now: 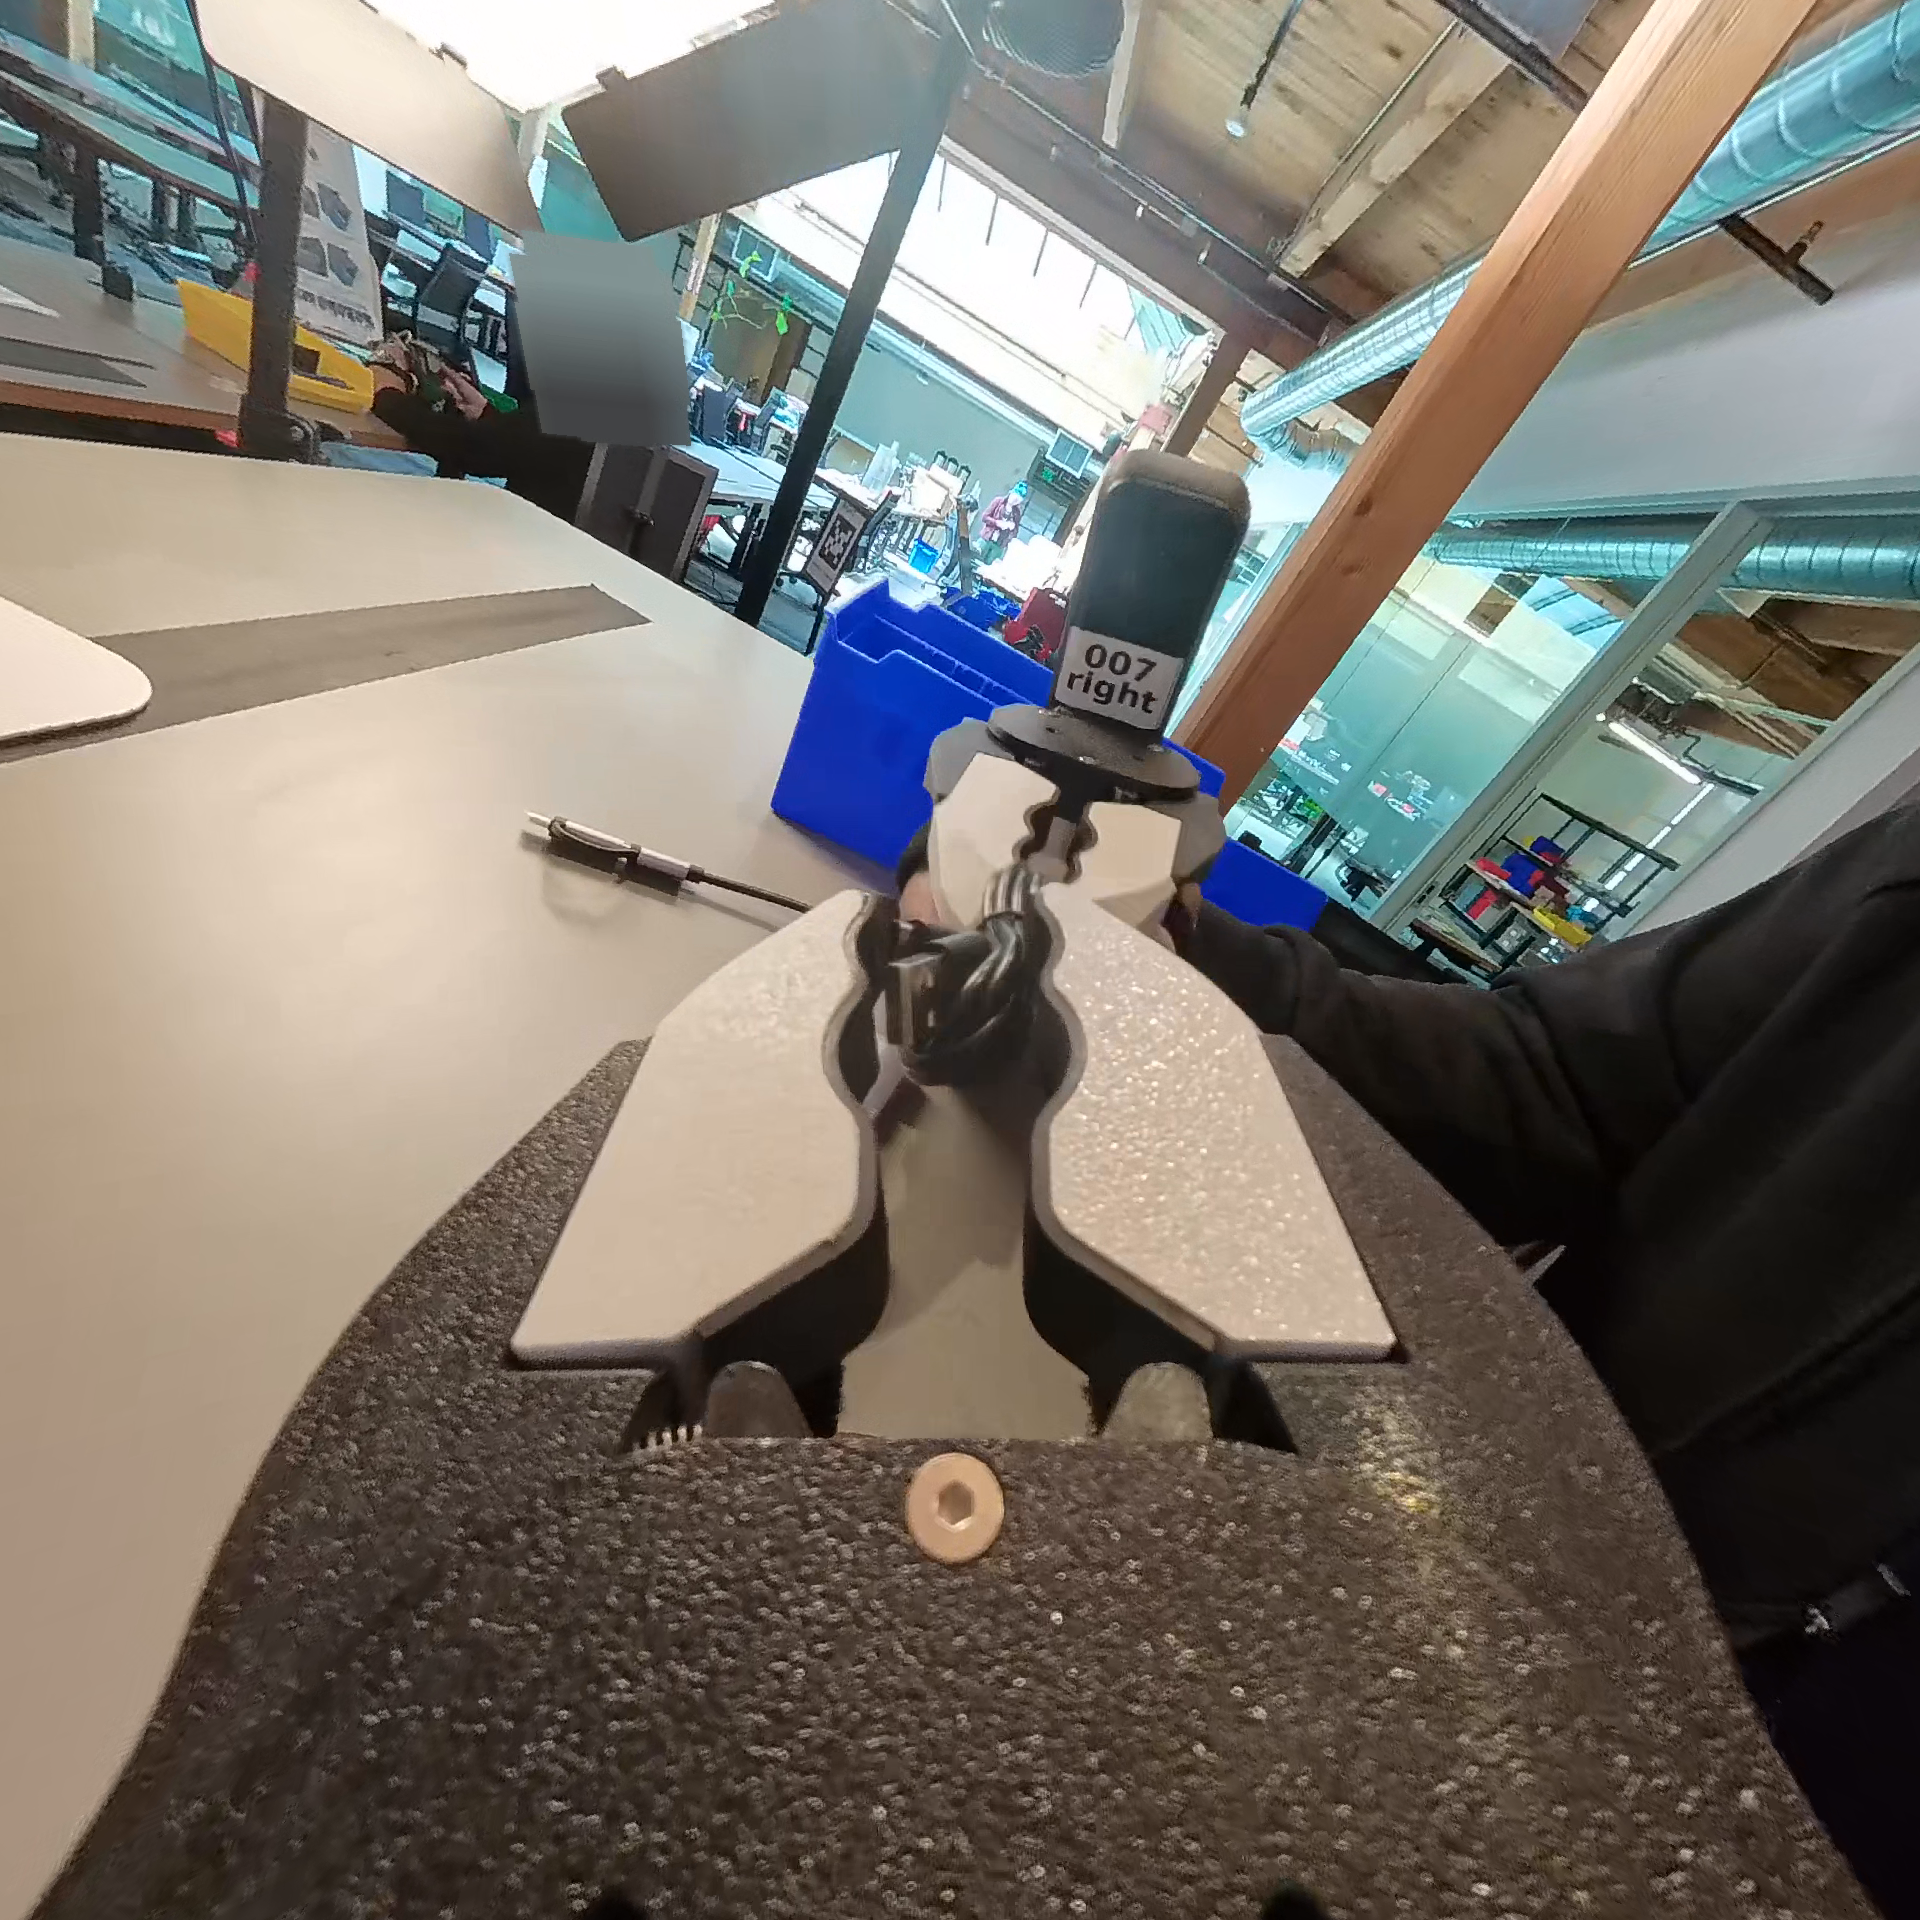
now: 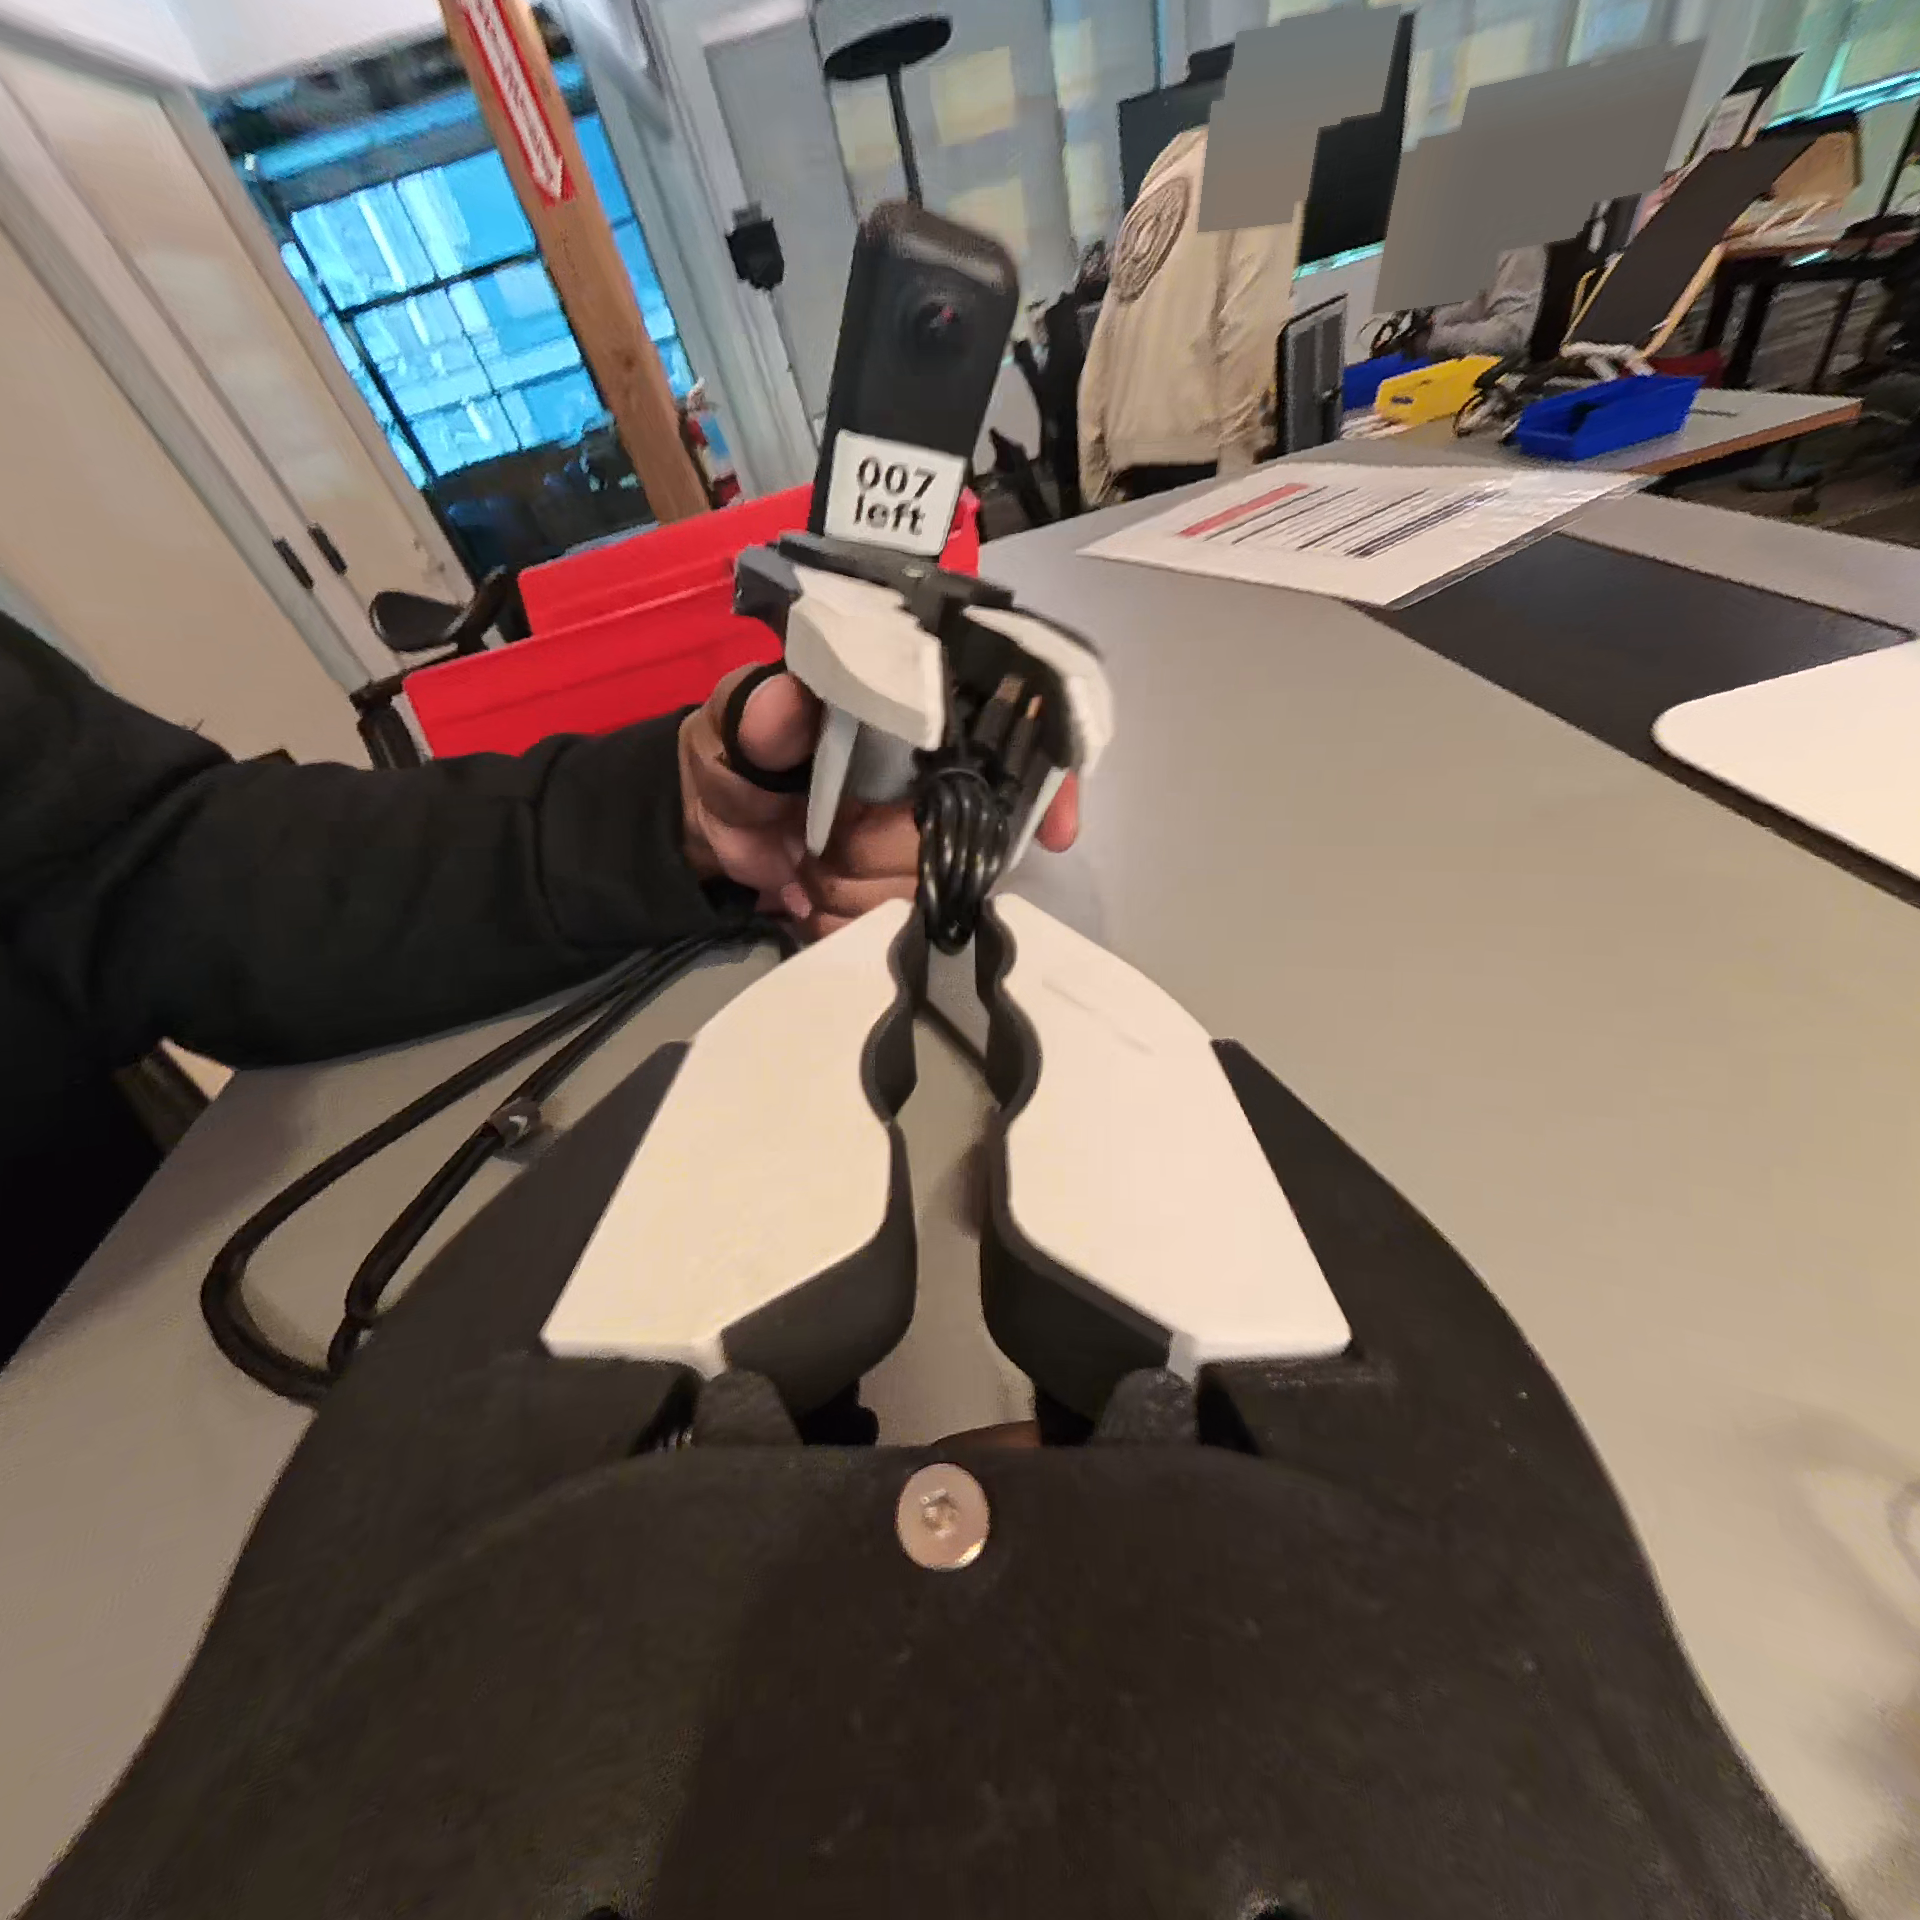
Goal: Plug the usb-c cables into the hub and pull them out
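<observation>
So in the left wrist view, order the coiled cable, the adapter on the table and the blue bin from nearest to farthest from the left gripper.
From the left gripper:
1. coiled cable, between its fingertips.
2. adapter, lying on the table ahead-left.
3. blue bin, beyond, at the table's far edge.

An open-plan workshop-office: long desks (image 2: pixel 1455 831), parts bins (image 1: pixel 894 717), exposed ducts (image 1: pixel 1455 312).

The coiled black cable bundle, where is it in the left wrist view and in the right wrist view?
Left wrist view: the coiled black cable bundle sits just above centre, between the left gripper's tips.
Right wrist view: the bundle hangs above centre, under the far left gripper, reaching the right gripper's tips.
Shared landmark: the slanted wooden post.
</observation>
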A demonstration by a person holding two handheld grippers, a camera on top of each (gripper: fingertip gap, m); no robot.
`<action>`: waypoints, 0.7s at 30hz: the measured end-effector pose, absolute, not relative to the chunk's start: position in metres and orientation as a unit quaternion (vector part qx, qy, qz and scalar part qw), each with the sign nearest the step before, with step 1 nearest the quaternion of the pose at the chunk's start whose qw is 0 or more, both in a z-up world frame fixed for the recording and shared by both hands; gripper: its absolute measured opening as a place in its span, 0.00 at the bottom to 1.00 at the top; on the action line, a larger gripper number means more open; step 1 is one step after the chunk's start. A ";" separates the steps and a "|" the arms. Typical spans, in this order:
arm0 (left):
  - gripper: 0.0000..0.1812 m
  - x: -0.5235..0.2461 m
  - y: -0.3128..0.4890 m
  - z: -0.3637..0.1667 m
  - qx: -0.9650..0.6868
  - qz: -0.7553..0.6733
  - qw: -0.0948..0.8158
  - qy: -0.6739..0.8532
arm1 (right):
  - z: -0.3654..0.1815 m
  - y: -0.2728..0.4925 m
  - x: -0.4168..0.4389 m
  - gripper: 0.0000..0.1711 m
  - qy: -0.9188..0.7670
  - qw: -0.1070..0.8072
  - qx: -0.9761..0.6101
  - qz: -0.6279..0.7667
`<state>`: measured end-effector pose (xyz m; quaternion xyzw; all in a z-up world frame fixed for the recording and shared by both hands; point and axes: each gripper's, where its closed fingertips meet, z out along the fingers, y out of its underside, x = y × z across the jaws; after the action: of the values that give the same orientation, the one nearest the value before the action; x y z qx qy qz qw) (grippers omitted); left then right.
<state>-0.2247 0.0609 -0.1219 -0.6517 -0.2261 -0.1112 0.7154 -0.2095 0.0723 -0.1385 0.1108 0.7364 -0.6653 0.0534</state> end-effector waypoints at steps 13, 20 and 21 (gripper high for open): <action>0.09 -0.233 0.066 -0.123 -0.629 -0.119 0.724 -0.258 | -0.129 0.082 -0.235 0.02 0.682 0.048 0.194 -0.704; 0.06 -0.229 0.071 -0.116 -0.607 -0.140 0.741 -0.250 | -0.127 0.077 -0.232 0.04 0.671 0.069 0.195 -0.712; 0.06 -0.229 0.070 -0.115 -0.604 -0.145 0.743 -0.250 | -0.125 0.077 -0.232 0.05 0.667 0.070 0.196 -0.716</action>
<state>-0.2288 0.0704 -0.1149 -0.6036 -0.2498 -0.1446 0.7432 -0.2318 0.0772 -0.1255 0.1959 0.6668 -0.7156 0.0701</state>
